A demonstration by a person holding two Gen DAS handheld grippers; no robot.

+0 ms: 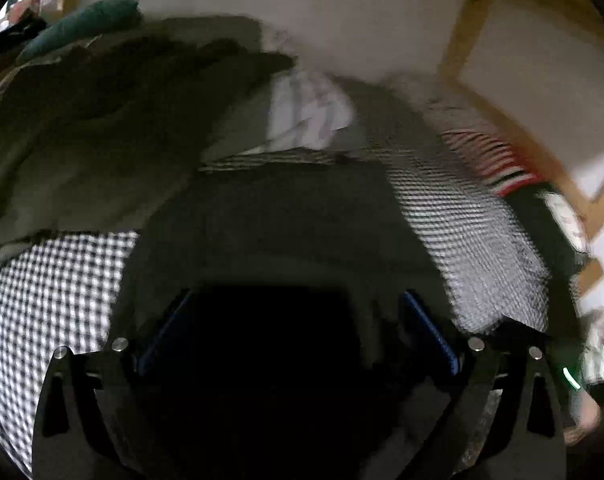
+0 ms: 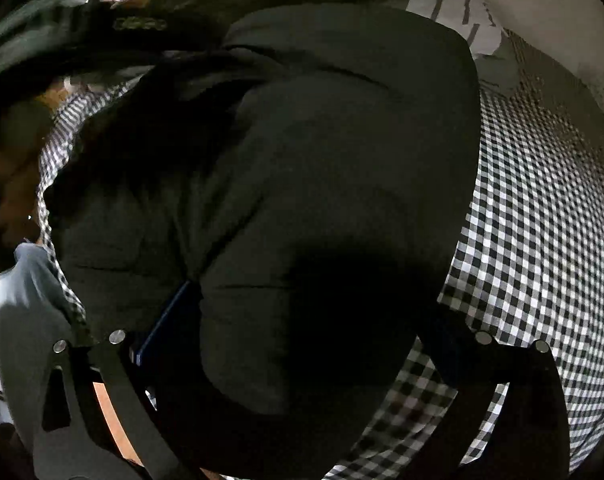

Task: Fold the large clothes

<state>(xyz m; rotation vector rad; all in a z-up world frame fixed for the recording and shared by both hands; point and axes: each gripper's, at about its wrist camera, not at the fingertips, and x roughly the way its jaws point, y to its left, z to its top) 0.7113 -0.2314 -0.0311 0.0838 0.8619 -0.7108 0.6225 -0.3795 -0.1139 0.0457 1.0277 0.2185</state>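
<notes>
Both grippers' fingers [image 1: 426, 332] [image 2: 162, 320] spread apart, dark garment [image 2: 302, 180] lying loose between them.

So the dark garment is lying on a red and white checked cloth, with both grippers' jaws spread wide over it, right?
Not quite: the checked cloth is black and white, not red and white, as the right wrist view shows plainly. The rest holds: the dark garment lies on it, and the right gripper and left gripper both have their jaws spread wide over it.

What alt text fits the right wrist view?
A dark puffy jacket fills the frame, lying on a black-and-white checked cloth. The right gripper stands wide open over it, jacket fabric bulging between its fingers.
</notes>
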